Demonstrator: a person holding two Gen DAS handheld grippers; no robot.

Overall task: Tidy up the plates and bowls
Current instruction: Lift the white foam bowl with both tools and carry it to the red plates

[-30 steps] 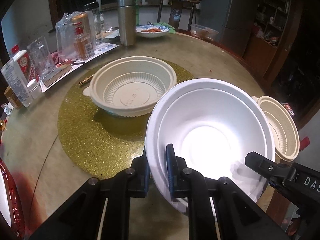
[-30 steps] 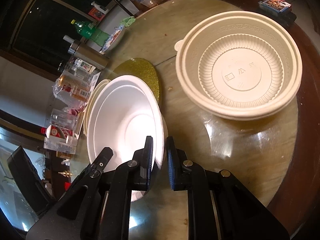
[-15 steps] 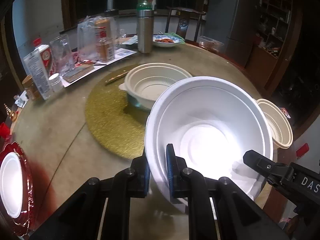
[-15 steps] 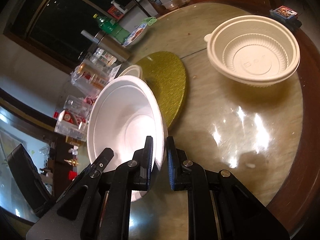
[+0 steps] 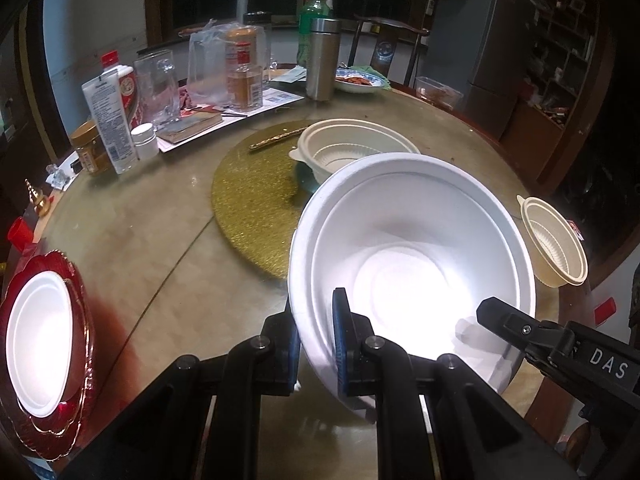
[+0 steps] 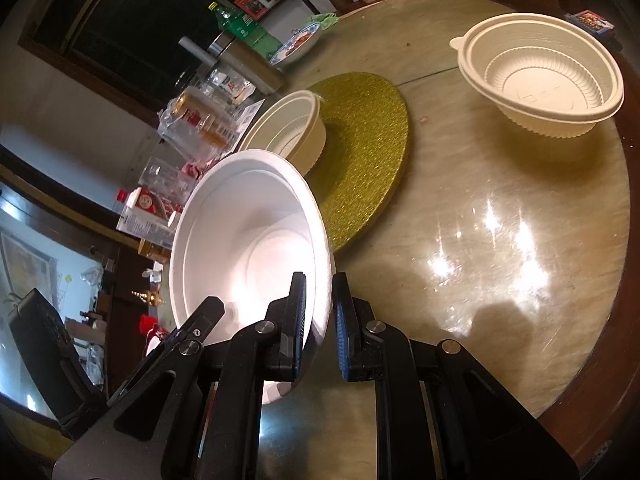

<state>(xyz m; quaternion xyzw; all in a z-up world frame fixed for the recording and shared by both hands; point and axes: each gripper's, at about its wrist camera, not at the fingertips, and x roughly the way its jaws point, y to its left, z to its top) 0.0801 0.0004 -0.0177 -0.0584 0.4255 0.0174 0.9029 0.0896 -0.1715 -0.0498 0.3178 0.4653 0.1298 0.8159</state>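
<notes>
A big white foam bowl [image 5: 404,264] hangs above the round table, held by its rim from two sides. My left gripper [image 5: 318,344] is shut on the near-left rim. My right gripper [image 6: 318,320] is shut on the opposite rim of the same white bowl [image 6: 244,236]; its black fingers [image 5: 516,324] show at the right of the left wrist view. A cream ribbed bowl [image 5: 352,150] sits on the gold mat [image 5: 256,204]. A second cream bowl [image 6: 540,80] stands near the table's edge. At the far left lies a white dish [image 5: 38,344] on a red plate [image 5: 82,364].
Bottles, a glass mug [image 5: 158,86], a steel flask [image 5: 322,58], a plate of food [image 5: 358,80] and papers crowd the back of the table [image 5: 160,264]. A gold utensil [image 5: 276,139] lies on the mat. A chair [image 5: 388,50] and shelves stand beyond.
Both grippers carried the white bowl back toward me and leftward, away from the cream bowls. The red plate with its white dish has come into the left wrist view.
</notes>
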